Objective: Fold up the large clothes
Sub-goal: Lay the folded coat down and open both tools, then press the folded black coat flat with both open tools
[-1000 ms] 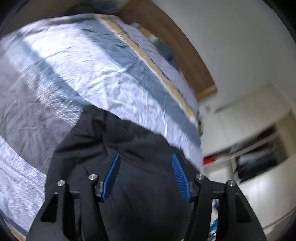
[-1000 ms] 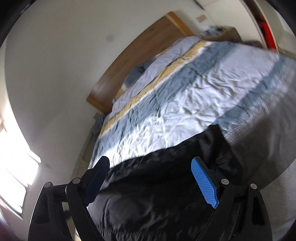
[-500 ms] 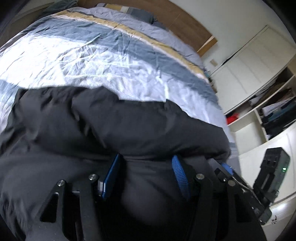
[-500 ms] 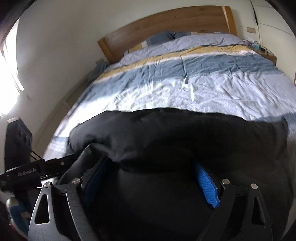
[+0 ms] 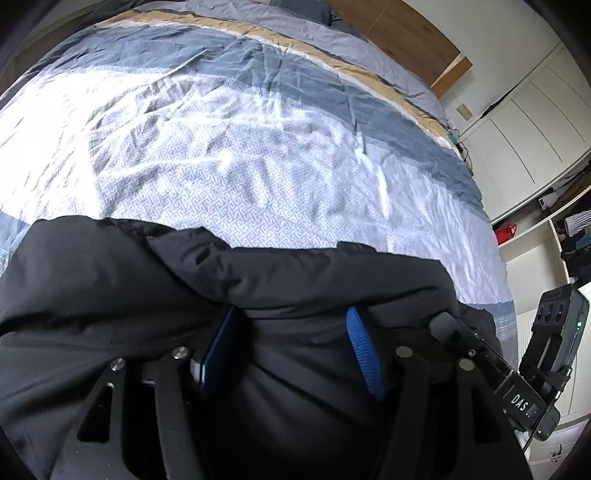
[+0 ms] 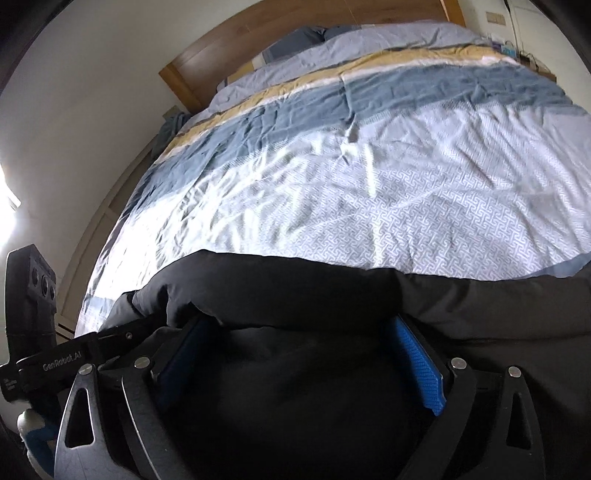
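A black puffy jacket lies bunched on the near end of the bed, and a thick fold of it covers the tips of both grippers. In the left wrist view my left gripper has the jacket's padding bulging between its blue pads; its jaws are opening and still touch the cloth. Over the same jacket, my right gripper stands with its jaws wide and still opening. The fabric sags between the right gripper's pads without being pinched.
The bed's striped blue, white and yellow duvet stretches away to a wooden headboard. White wardrobe doors and open shelves stand to the right. The other gripper's black body is close at the right edge.
Both grippers have come down and swung toward the bed with the jacket, which now rests bunched on the duvet. The right jaws stand a little wider than before.
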`<state>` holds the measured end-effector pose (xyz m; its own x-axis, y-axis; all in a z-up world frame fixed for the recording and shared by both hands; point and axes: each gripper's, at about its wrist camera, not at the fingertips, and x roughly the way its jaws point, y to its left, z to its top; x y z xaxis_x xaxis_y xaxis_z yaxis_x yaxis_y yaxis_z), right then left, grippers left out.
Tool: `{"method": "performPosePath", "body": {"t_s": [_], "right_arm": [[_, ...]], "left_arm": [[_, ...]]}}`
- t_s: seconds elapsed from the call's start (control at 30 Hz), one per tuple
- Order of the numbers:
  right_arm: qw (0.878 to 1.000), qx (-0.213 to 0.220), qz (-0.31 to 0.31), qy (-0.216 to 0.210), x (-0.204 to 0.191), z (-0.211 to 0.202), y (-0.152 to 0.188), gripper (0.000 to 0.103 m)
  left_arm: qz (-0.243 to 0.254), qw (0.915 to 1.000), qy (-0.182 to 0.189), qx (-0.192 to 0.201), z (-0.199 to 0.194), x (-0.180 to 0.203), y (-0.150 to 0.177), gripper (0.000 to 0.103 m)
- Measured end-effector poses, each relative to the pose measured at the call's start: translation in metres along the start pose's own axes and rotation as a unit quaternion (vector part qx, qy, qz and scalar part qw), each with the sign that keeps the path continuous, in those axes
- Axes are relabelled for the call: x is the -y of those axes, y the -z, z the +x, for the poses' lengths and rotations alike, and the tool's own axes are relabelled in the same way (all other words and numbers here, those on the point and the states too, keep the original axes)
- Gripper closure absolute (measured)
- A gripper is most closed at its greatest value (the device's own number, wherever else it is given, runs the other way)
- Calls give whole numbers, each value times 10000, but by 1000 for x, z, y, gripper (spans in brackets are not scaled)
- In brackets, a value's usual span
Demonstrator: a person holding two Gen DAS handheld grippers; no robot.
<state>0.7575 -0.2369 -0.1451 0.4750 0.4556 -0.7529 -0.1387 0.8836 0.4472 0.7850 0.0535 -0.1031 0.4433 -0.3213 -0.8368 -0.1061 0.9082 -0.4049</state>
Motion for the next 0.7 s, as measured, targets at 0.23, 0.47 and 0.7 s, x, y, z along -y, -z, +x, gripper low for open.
{"method": "performPosePath", "body": {"t_s": [0.23,0.47,0.7], "right_arm": [[9998,63,130,120,44,-34,10,7],[9905,46,559,1259,108,-88,31,7],[9934,645,278,903,81,-152,50,7]], "left_arm": [[-78,9999,-54,-87,-20,-33,4,43],[-318,9878,-1516,-151,-58,-88,22,43],[-450,9951,-648,592,-131,-100,54,43]]}}
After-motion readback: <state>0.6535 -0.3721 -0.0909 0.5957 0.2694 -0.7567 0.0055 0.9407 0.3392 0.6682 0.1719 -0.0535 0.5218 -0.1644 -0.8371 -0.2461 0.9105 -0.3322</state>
